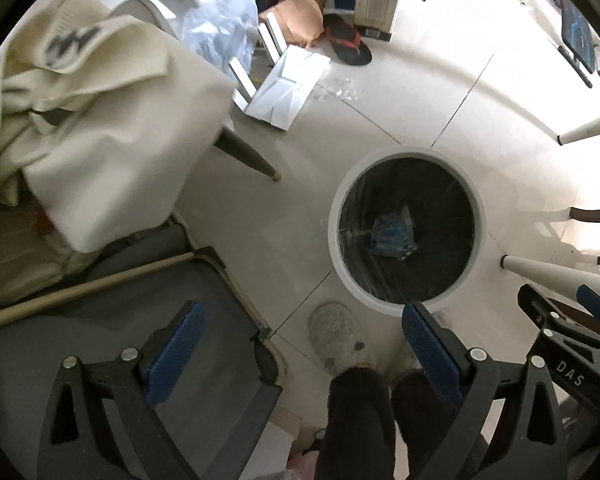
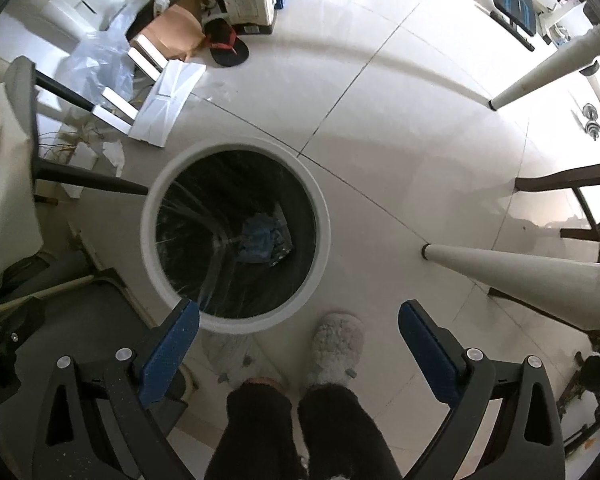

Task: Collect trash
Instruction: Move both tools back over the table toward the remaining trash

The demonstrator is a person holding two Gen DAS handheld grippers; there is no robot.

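Note:
A round white bin [image 1: 340, 204] with a black liner stands on the tiled floor, and crumpled blue trash [image 1: 392, 236] lies at its bottom. Both views look straight down. My left gripper [image 1: 300, 340] hangs open and empty above the floor, just left of the bin. The right gripper [image 1: 560, 316] shows at that view's right edge. In the right wrist view the same bin [image 2: 148, 216] sits ahead and left with the blue trash [image 2: 260, 240] inside. My right gripper [image 2: 300, 340] is open with nothing between its blue pads [image 2: 172, 344].
A person's dark trouser legs and fluffy slippers [image 2: 336, 348] stand beside the bin. A grey chair [image 1: 120, 320] with a cream bag [image 1: 100, 120] is at left. White table legs [image 2: 520, 268] are at right. Cardboard, plastic film and white packaging [image 2: 168, 100] clutter the far floor.

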